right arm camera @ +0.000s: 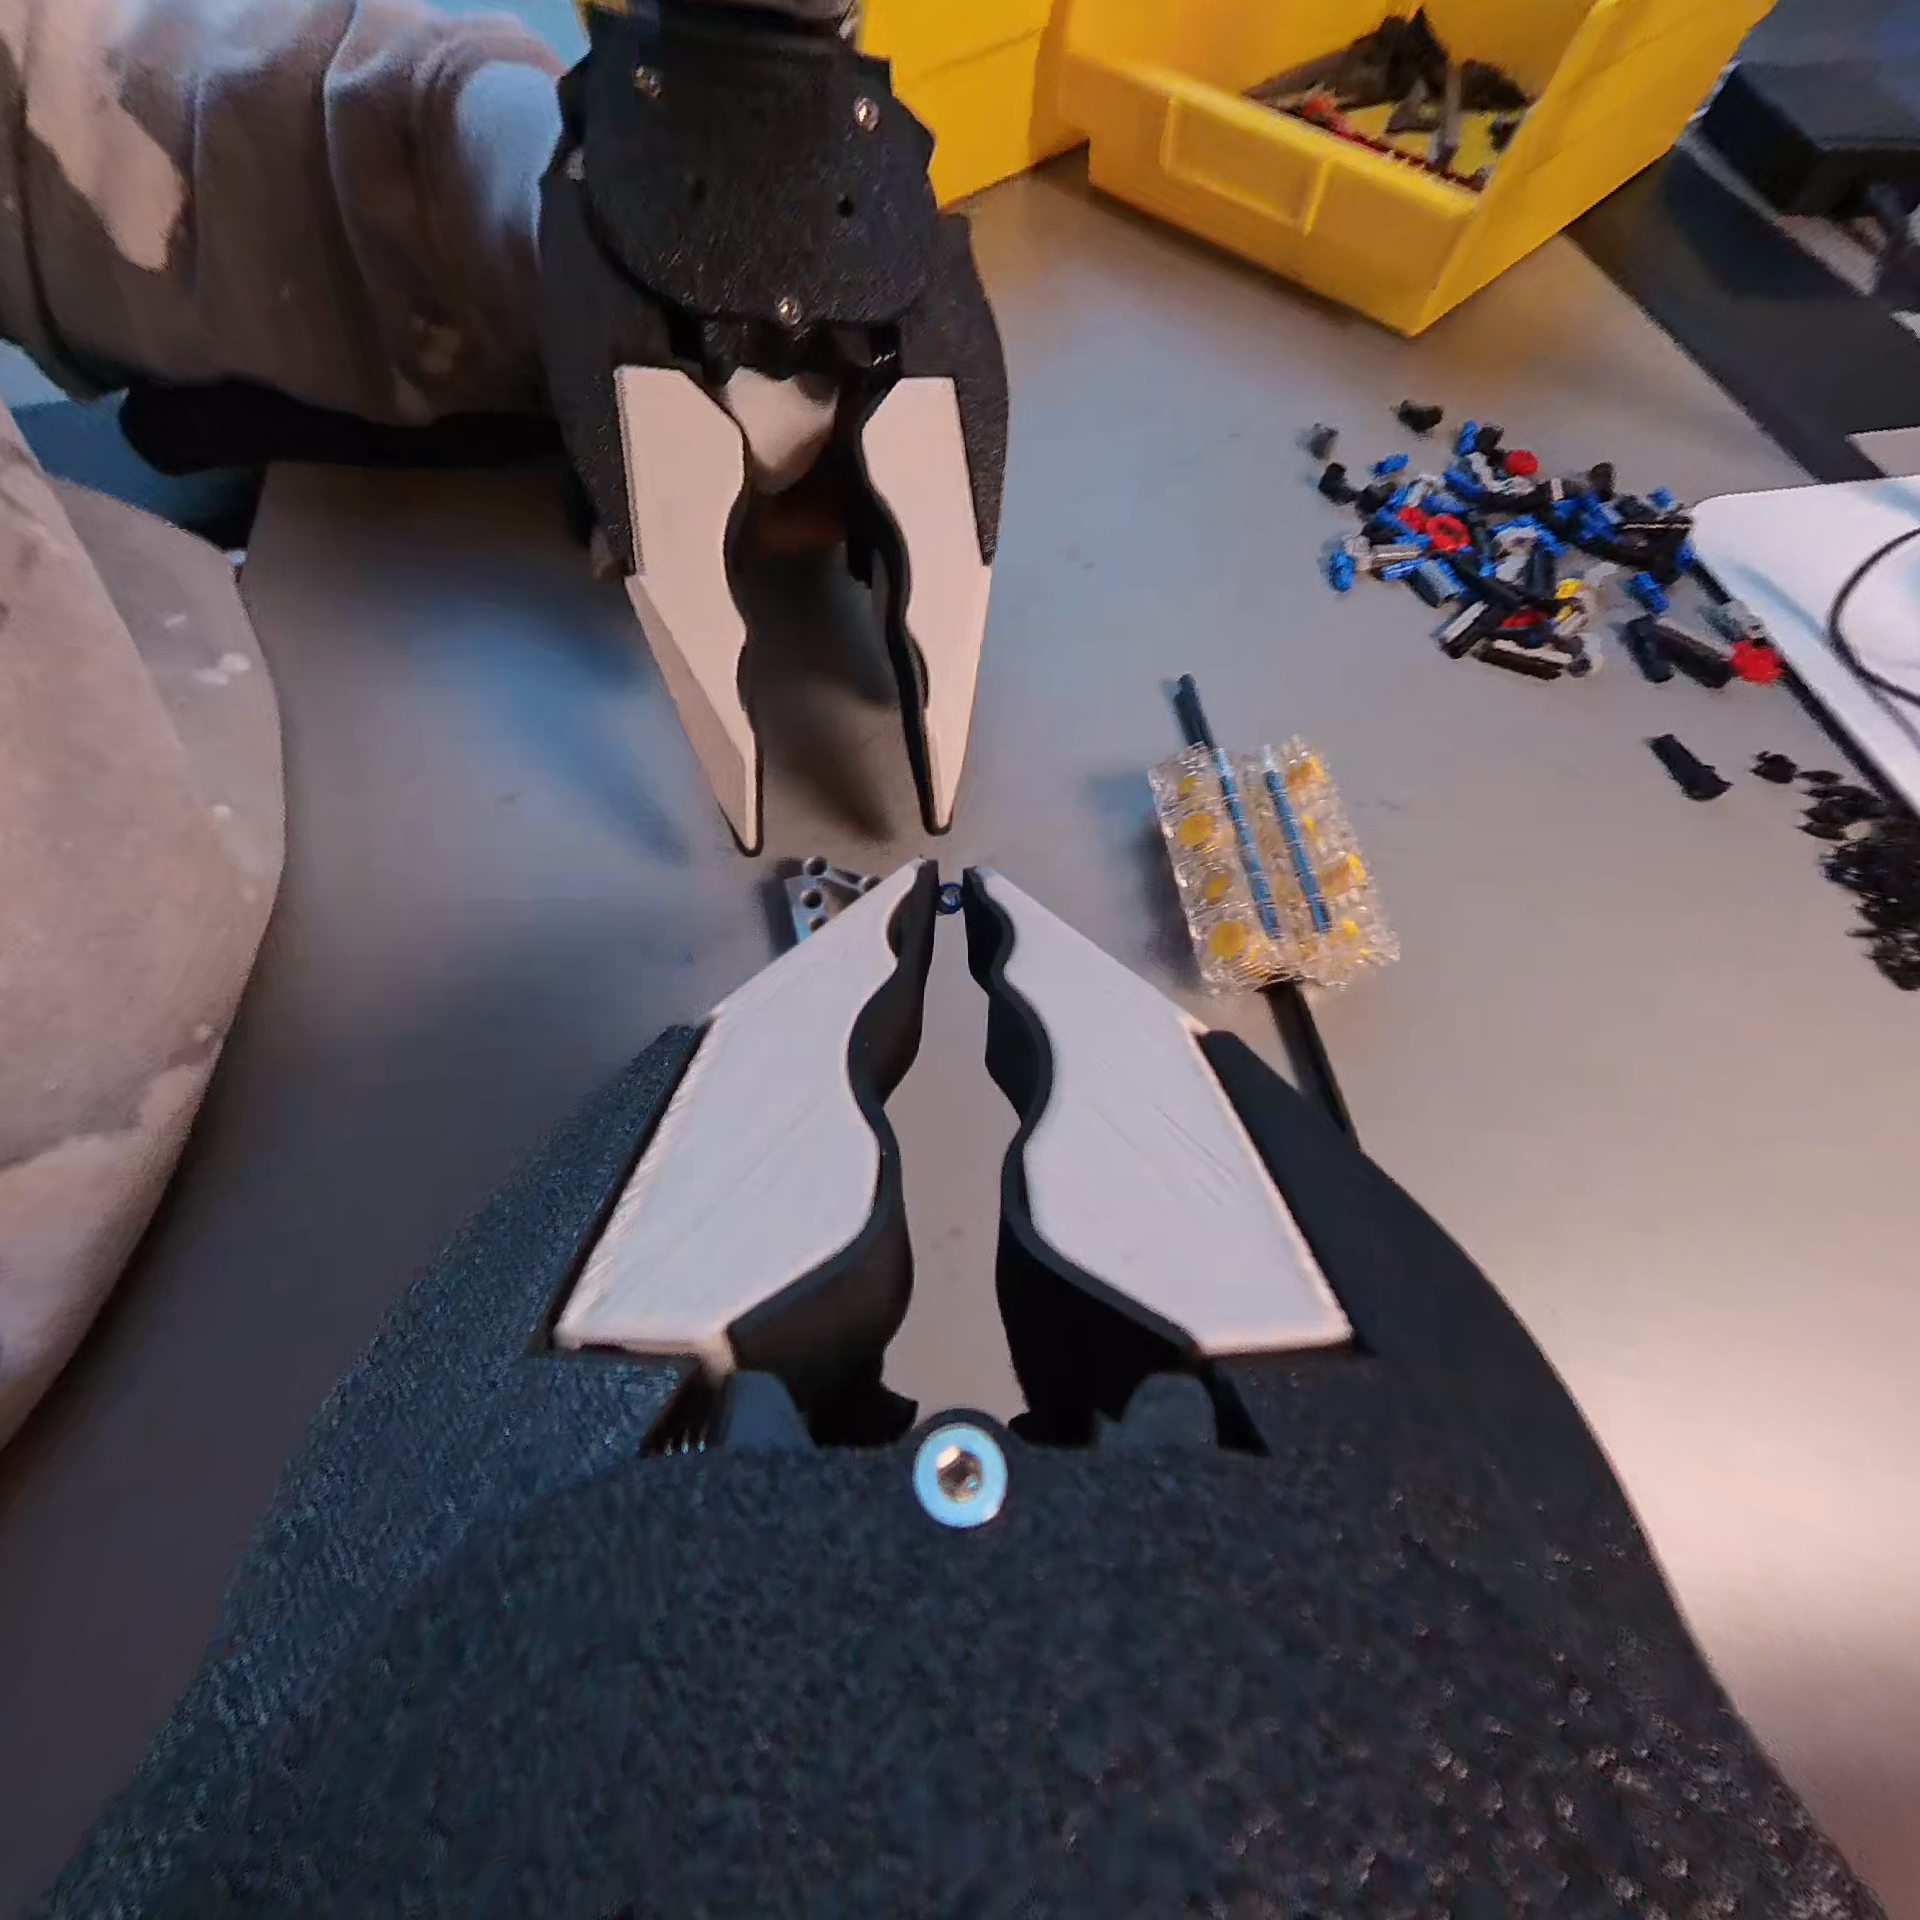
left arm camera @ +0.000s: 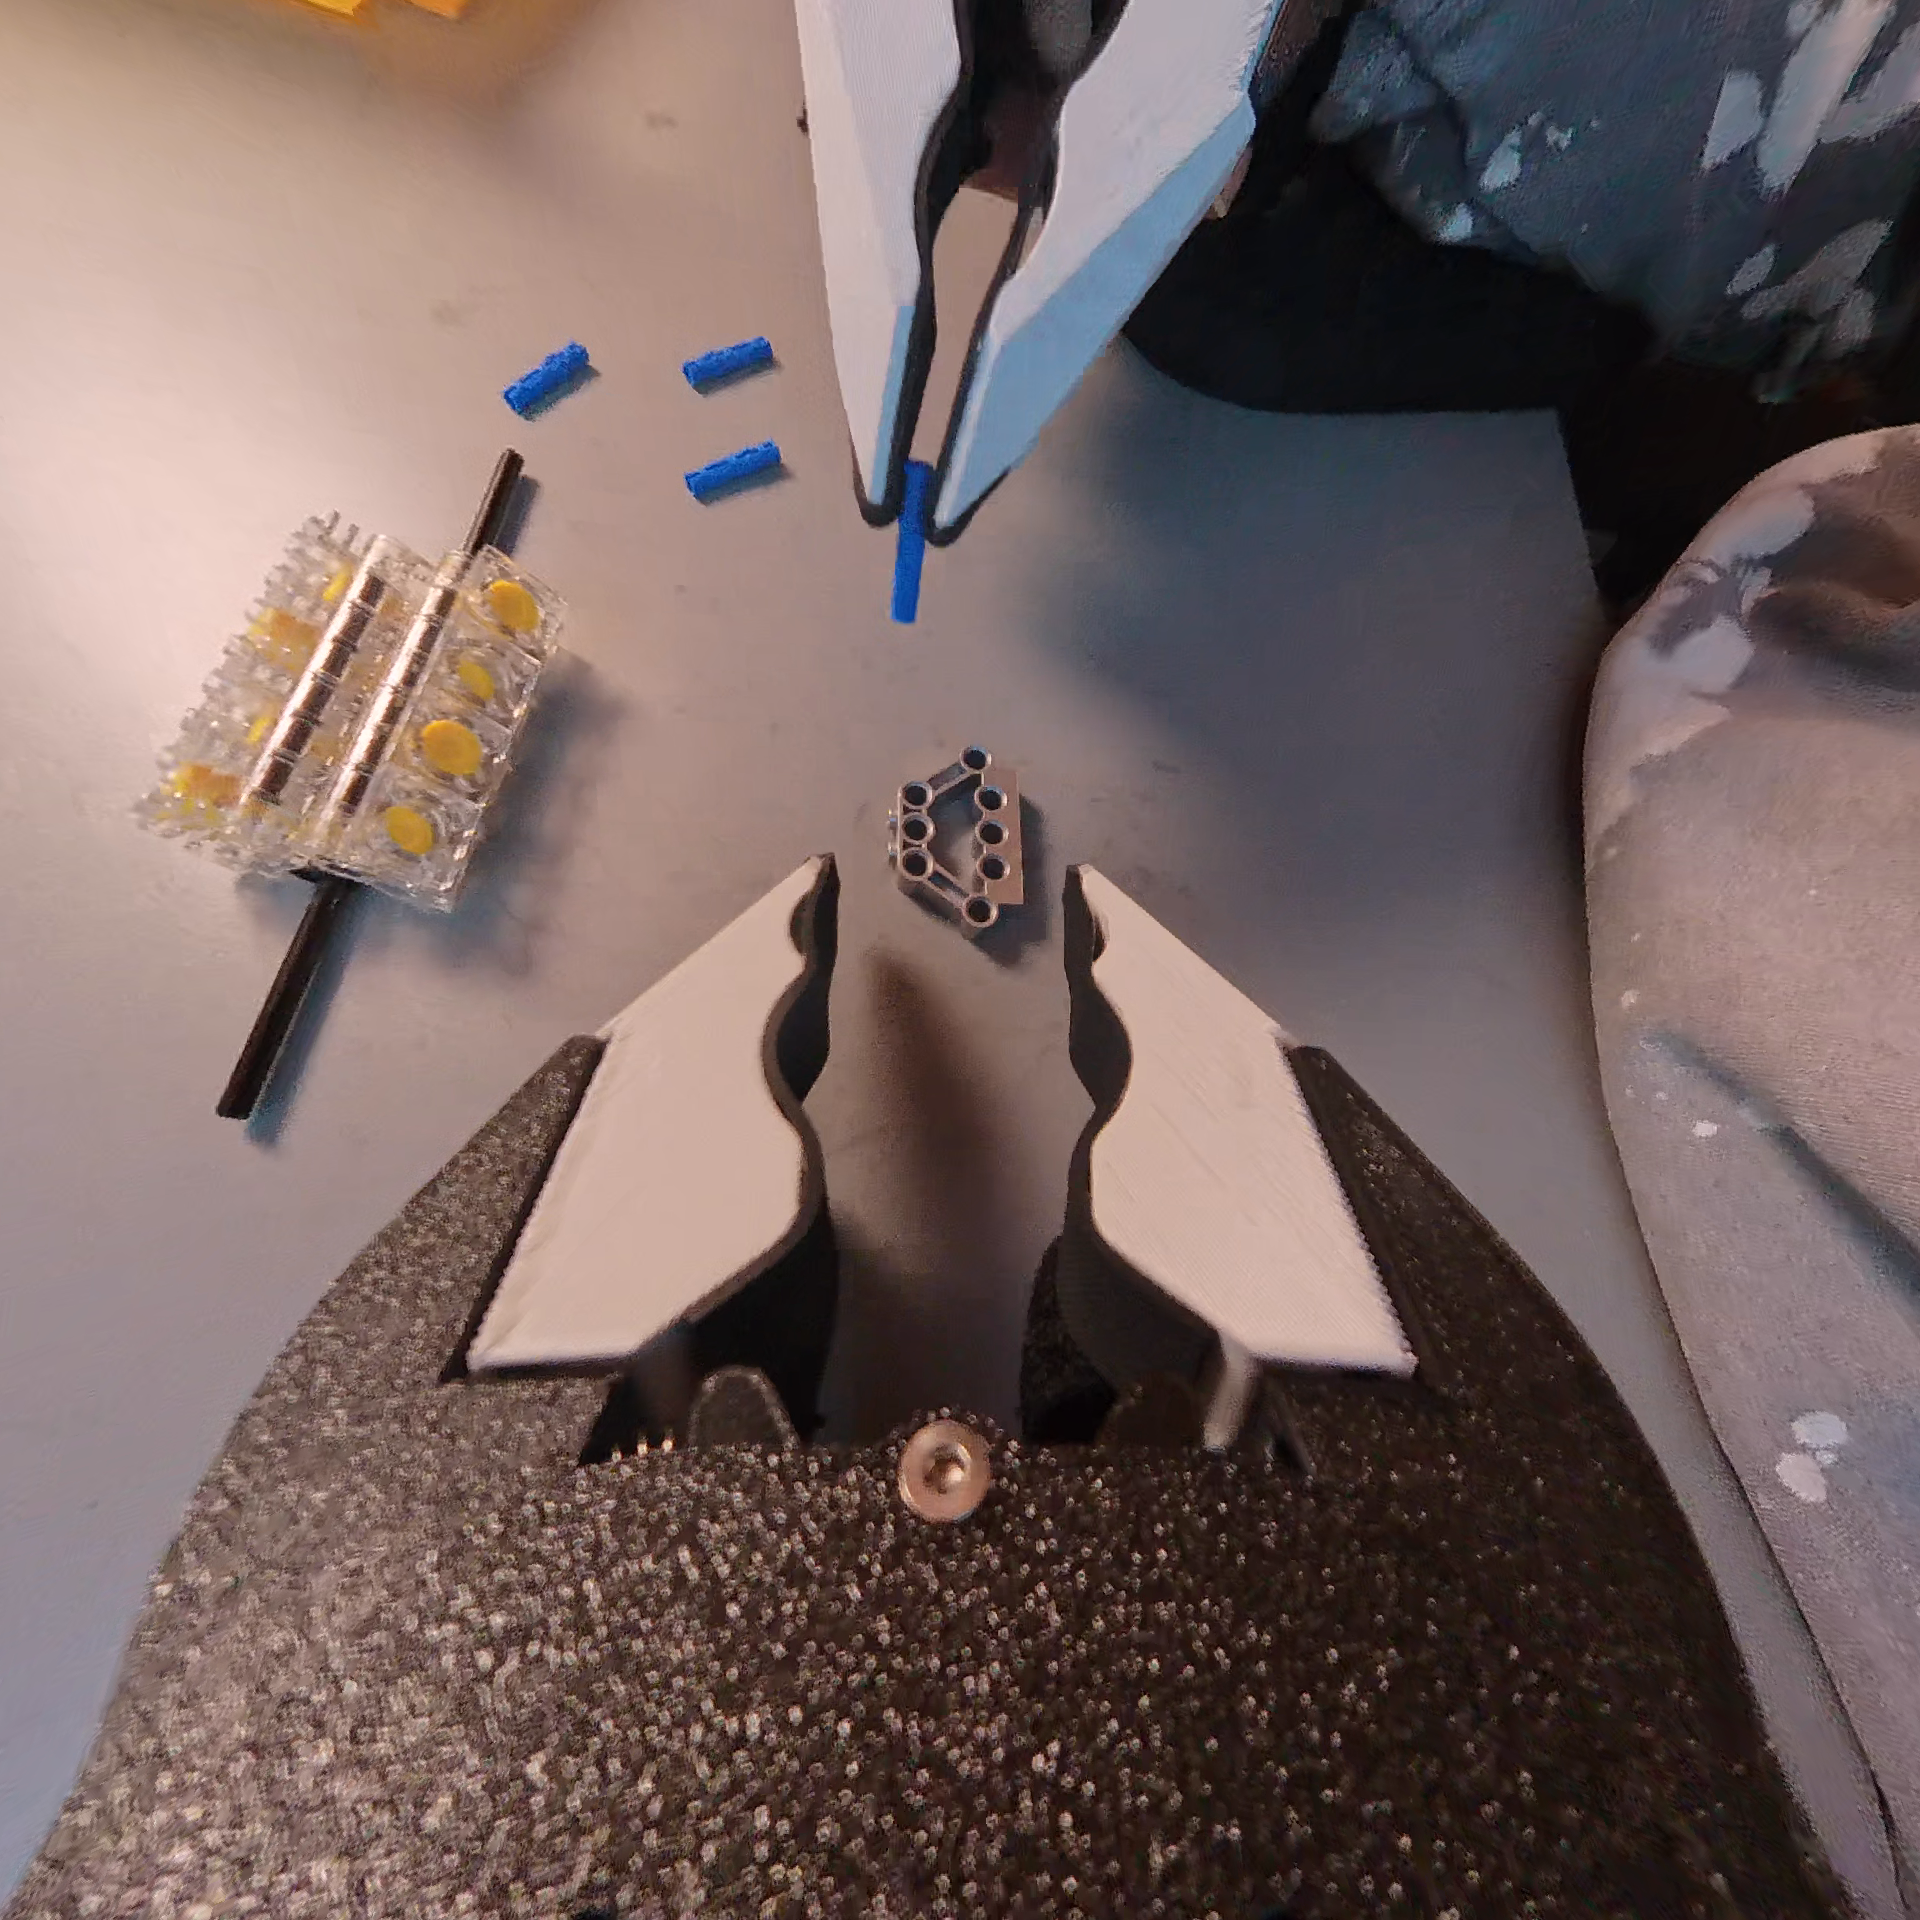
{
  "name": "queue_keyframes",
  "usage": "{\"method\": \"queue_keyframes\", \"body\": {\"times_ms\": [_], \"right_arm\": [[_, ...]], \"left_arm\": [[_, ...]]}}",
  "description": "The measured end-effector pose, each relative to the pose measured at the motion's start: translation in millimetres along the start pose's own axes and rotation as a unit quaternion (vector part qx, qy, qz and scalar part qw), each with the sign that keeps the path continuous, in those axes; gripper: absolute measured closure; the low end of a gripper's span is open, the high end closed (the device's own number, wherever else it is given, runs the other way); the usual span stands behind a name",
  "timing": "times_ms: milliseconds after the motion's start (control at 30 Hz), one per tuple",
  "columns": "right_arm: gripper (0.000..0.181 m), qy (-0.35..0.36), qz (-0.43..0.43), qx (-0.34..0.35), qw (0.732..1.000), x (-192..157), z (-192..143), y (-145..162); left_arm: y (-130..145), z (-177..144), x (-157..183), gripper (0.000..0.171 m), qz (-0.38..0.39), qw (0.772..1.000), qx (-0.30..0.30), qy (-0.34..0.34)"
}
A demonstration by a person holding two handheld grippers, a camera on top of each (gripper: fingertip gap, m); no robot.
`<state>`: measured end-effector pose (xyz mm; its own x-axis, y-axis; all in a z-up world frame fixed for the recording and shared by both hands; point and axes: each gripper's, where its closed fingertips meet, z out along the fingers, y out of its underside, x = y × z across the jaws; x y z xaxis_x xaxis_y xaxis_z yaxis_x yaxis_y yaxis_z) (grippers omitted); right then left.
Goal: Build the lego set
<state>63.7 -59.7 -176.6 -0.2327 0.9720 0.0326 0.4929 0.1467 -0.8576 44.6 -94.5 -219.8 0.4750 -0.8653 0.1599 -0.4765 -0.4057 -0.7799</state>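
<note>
The bench is grey and carries everything here. At its far side, in the right wrist view, stand yellow bins with dark parts in one, and nearer lies a loose heap of small parts, blue, black and red.

The left claw hangs low over the bench with its jaws well apart and nothing between them. The right claw comes in from the opposite side, its jaws nearly closed on a blue pin; it pinches one end, and the rest of the pin sticks out beyond the tips toward the left claw.

A clear block with yellow discs inside lies off to one side, with a black axle running through it and out both ends. A small grey frame with round holes lies flat on the bench just beyond the left claw's tips, between the two claws. Three more blue pins lie loose near the right claw.

The risks, as I judge them: the pin is held only by its end, so a side knock could twist it or pop it free. The frame lies unheld, so a push from the pin would likely slide it. The right wrist view is blurred near the tips, so how the pin lines up with any hole cannot be told.
</note>
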Motion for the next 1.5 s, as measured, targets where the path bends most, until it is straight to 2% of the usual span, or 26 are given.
{"method": "queue_keyframes", "body": {"times_ms": [133, 300, 533, 833, 967, 1033, 1100, 1300, 1500], "right_arm": [[0.178, -0.037, -0.03, -0.069, 0.996, -18.4, 10.5, 12.8], [0.178, -0.054, -0.041, -0.125, 0.99, -23.7, 17.8, 26.7], [0.179, -0.065, -0.033, -0.139, 0.988, -26.4, 22.6, 31.3], [0.178, -0.062, -0.038, -0.155, 0.985, -27.9, 22.0, 31.9], [0.181, -0.056, -0.059, -0.184, 0.98, -27.5, 20.3, 35.8], [0.181, -0.046, -0.089, -0.223, 0.97, -25.3, 22.5, 53.2], [0.181, -0.062, -0.062, -0.174, 0.981, -35.1, 27.4, 39.9], [0.181, -0.045, -0.069, -0.182, 0.98, -27.5, 26.9, 43.7], [0.181, -0.012, -0.056, -0.145, 0.988, -13.4, 23.3, 35.5]], "left_arm": [[1.5, 8.1, 2.3, 0.129, 0.016, 1.0, -0.013, -0.015], [6.8, 14.9, 1.0, 0.136, 0.041, 0.998, -0.033, -0.038], [8.6, 16.9, 1.6, 0.144, 0.048, 0.997, -0.038, -0.042], [8.7, 17.1, 0.9, 0.144, 0.049, 0.997, -0.038, -0.042], [8.5, 17.1, 0.4, 0.145, 0.049, 0.997, -0.036, -0.041], [8.6, 17.1, 0.1, 0.145, 0.05, 0.997, -0.036, -0.042], [8.6, 17.1, 0.1, 0.145, 0.05, 0.997, -0.036, -0.042], [8.5, 17.1, 0.0, 0.145, 0.05, 0.997, -0.035, -0.041], [8.4, 17.1, -0.3, 0.144, 0.05, 0.997, -0.033, -0.043]]}}
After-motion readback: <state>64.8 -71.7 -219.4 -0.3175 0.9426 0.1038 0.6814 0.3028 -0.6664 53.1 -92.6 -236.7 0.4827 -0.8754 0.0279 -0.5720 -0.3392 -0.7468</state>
